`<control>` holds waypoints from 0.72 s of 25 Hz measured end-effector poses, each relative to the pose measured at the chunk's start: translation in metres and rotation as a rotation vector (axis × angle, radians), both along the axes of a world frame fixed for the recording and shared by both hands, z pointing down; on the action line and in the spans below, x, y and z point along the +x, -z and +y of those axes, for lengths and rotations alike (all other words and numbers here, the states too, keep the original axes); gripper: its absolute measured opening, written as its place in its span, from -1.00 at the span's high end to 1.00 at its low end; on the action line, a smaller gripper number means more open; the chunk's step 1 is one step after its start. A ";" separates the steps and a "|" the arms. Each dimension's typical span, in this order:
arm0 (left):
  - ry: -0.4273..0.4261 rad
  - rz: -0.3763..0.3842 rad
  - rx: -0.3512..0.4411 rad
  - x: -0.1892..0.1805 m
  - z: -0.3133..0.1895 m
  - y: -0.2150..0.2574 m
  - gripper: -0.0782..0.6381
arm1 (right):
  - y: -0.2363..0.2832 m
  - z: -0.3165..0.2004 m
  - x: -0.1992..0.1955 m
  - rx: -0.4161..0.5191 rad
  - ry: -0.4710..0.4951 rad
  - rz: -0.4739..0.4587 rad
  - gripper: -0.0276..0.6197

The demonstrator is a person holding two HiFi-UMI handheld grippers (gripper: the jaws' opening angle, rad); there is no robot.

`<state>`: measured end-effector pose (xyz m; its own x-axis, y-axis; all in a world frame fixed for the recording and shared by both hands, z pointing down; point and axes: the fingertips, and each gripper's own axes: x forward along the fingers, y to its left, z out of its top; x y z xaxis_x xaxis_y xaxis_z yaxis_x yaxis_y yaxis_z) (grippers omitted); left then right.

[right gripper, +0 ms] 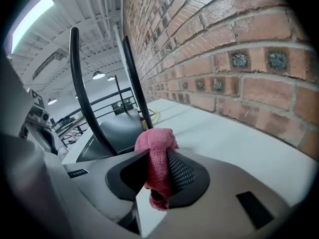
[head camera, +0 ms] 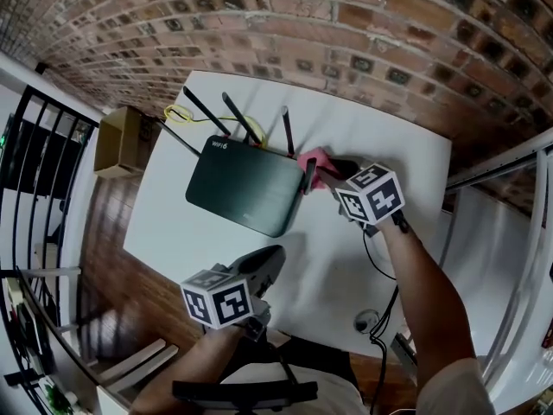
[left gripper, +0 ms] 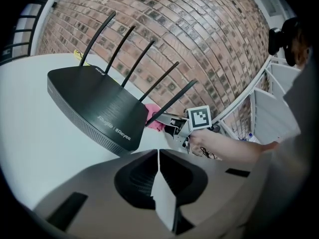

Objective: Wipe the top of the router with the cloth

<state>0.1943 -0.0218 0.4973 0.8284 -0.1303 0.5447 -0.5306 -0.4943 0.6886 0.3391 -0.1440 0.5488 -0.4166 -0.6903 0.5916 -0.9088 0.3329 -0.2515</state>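
Right hand-held gripper (right gripper: 152,183) is pinched shut on the pink cloth (right gripper: 157,156); a wad bulges out above the jaws and a tail hangs below them. Left hand-held gripper (left gripper: 159,168) has its jaws pressed together with nothing between them. The router (head camera: 246,184) lies flat on the white worktop (head camera: 389,137), ahead and to the left of my right hand-held gripper. The cloth sits just beside the router's right edge, close to the last of the antennas (head camera: 240,118). I can't tell whether the cloth touches the casing, and it is not on the top face. From my left hand-held gripper the router's near corner is just ahead, with a short strip of bare worktop between. That gripper hangs over the worktop's near edge. There is open worktop to the right of my right hand-held gripper, out to the worktop's edge. More bare surface runs beyond it up to the brick wall (head camera: 302,24) along the far edge. The upright antennas crowd the router's back edge. A yellow cable (head camera: 177,112) lies at the far left corner, well away from both grippers.
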 end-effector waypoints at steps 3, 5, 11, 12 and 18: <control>-0.004 -0.002 -0.008 0.000 0.002 -0.002 0.73 | -0.003 0.001 -0.006 -0.005 0.036 0.008 0.63; -0.006 0.003 -0.010 0.001 0.003 -0.002 0.73 | -0.005 0.003 -0.009 -0.006 0.048 0.011 0.63; -0.011 0.008 -0.012 -0.001 0.007 -0.002 0.73 | -0.004 0.009 -0.014 -0.003 0.071 0.011 0.63; -0.011 0.011 -0.011 -0.001 0.007 -0.003 0.73 | -0.004 0.010 -0.014 -0.002 0.072 0.011 0.63; -0.009 0.015 -0.016 -0.005 0.012 -0.006 0.73 | -0.003 0.021 -0.018 0.001 0.073 0.023 0.63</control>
<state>0.1889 -0.0103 0.5032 0.8379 -0.1141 0.5338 -0.5152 -0.4883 0.7043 0.3212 -0.1235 0.5516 -0.4519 -0.6596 0.6006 -0.8878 0.3984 -0.2305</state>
